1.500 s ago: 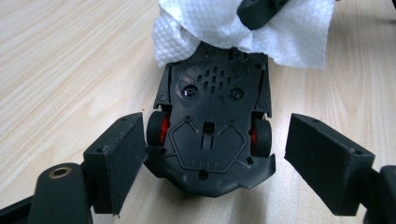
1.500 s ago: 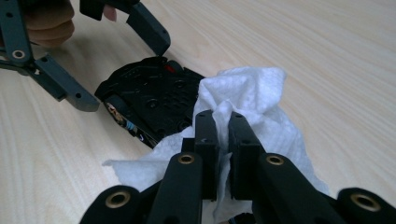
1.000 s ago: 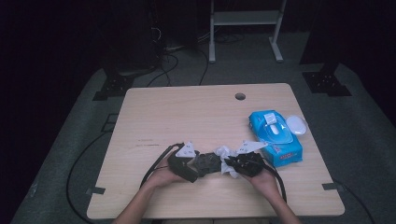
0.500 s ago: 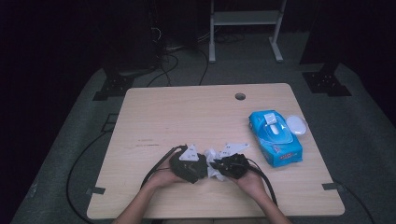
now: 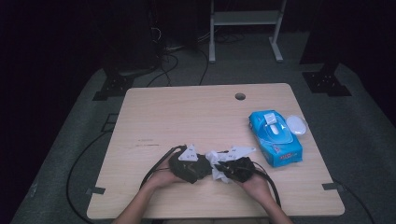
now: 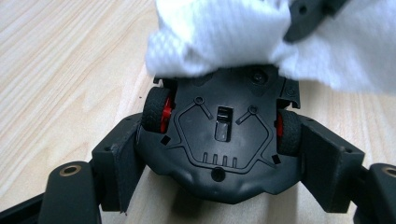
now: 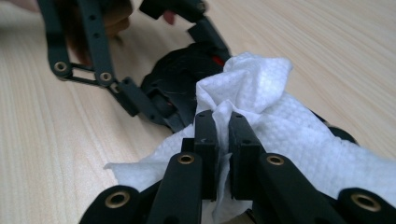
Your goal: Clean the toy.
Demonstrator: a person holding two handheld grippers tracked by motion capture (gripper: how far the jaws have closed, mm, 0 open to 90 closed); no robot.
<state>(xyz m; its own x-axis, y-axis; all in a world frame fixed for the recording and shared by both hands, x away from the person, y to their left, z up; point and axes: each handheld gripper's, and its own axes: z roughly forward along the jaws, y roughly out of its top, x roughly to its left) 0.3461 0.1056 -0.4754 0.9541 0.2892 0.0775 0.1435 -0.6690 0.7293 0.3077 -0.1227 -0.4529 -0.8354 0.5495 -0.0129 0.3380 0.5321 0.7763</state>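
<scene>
Meanwhile, left tongs [image 6: 219,186] clamp an upturned toy car [image 6: 222,140]; right tongs [image 7: 223,140] pinch a wipe [image 7: 261,93]. Hard rubbing could twist the car loose

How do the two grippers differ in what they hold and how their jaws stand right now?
The left gripper clamps a black toy car, underside up, jaws spread wide against its wheeled sides; the right gripper pinches a white wipe, jaws nearly together. The left gripper's load is rigid, the right gripper's soft and crumpled. The left gripper's jaws have just been closing on the car. Both sit low over the wooden table, facing each other.
</scene>
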